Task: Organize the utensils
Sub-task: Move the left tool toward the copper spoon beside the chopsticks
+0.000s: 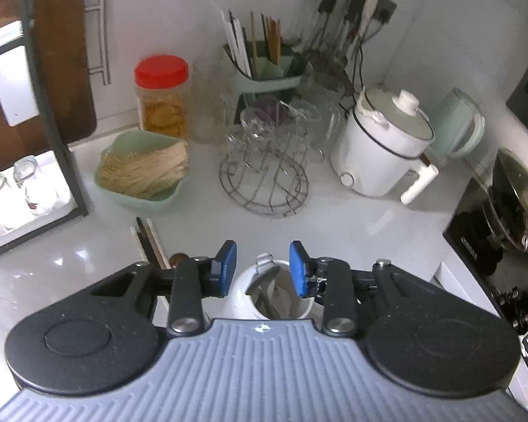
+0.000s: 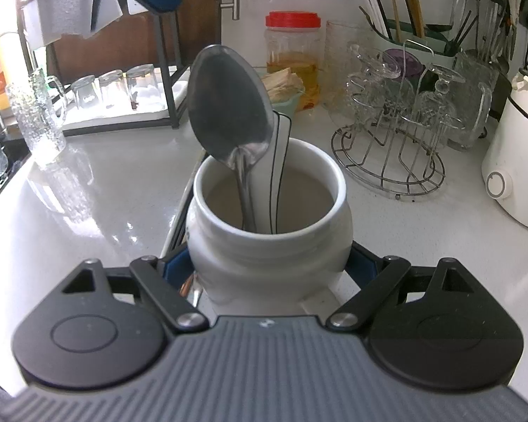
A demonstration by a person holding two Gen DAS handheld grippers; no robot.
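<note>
- Here the right gripper (image 2: 269,267) hugs the white jar (image 2: 269,218) on the counter (image 2: 88,193).
- A metal spoon (image 2: 228,112) stands in the jar, bowl up, handle down, leaning left.
- The left gripper (image 1: 263,269) hangs open above, holding nothing.

We see a lot of bare white counter (image 2: 98,190) on the left of the white jar (image 2: 269,242), so a hand could pass there. Chopsticks (image 1: 148,242) lie flat on the counter just left of the jar. Two spoons (image 2: 228,105) stick up out of the jar and block part of its mouth. Far off, the green bowl (image 1: 140,172) and wire rack (image 1: 264,176) stand in the way. On the right, the white cooker (image 1: 380,151) blocks the far side, with bare counter nearer us.
</note>
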